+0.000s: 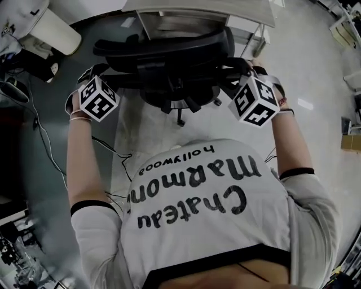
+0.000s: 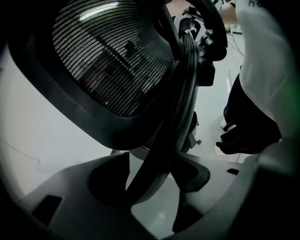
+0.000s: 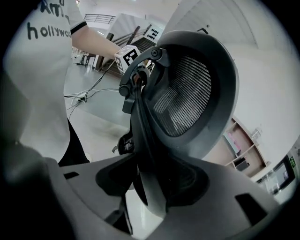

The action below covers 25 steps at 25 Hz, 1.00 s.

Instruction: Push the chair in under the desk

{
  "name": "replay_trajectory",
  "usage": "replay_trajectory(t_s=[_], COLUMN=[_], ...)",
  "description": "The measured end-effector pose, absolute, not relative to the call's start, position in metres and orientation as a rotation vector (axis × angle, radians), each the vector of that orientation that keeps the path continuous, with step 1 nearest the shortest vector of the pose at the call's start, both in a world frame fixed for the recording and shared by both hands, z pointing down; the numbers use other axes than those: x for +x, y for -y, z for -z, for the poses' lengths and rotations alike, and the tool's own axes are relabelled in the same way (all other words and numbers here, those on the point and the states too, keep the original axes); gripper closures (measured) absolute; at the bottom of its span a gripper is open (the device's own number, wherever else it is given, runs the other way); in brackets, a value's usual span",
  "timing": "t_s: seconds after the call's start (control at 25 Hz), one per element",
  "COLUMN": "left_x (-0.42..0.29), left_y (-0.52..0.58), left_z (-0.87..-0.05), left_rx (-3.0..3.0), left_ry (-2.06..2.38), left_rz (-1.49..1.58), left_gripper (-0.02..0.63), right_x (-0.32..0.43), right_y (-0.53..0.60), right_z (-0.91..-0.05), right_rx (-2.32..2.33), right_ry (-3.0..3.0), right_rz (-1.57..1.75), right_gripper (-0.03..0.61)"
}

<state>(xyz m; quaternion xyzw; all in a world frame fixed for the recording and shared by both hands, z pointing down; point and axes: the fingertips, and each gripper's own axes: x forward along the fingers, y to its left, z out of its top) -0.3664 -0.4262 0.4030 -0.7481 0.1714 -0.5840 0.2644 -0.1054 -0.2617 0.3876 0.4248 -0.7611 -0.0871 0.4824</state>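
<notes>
A black mesh-backed office chair [image 1: 175,62] stands in front of me, its seat tucked below the white desk [image 1: 197,11] at the top of the head view. My left gripper [image 1: 104,72] is at the left side of the chair back. In the left gripper view the back's black rim [image 2: 161,140] runs between the jaws of the left gripper [image 2: 154,187]; floor shows beside it, and the jaws stand open around it. My right gripper [image 1: 243,70] is at the right side; the right gripper [image 3: 152,187] is shut on the rim [image 3: 150,154] of the mesh back [image 3: 187,93].
A white cylindrical bin [image 1: 53,28] and dark gear lie at the far left, with cables [image 1: 45,141] trailing over the floor. The chair's castor base [image 1: 180,107] is just ahead of my body. Shelves [image 3: 243,150] stand off to the right.
</notes>
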Motion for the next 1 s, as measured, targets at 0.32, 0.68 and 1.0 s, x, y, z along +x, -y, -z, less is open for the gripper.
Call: replay_trajectory(t_s=[0.32,0.68,1.0], left_x=[-0.373,-0.418,-0.411], left_y=[0.448,0.534,0.564], left_z=[-0.392,-0.396,-0.396], left_rx=[-2.031,-2.011,-2.003], left_ry=[-0.366,-0.262,-0.268], left_rz=[1.403,1.399,1.385], left_gripper=[0.339,0.333,0.333], right_x=[-0.130,-0.197,-0.187], right_y=[0.261,0.319,0.354], right_z=[-0.384,-0.382,-0.384], right_rx=[1.139,1.247,1.268], right_ry=[1.812,1.759,1.756], right_rz=[0.158,0.146,0.070], right_gripper=[0.364,0.360,0.348])
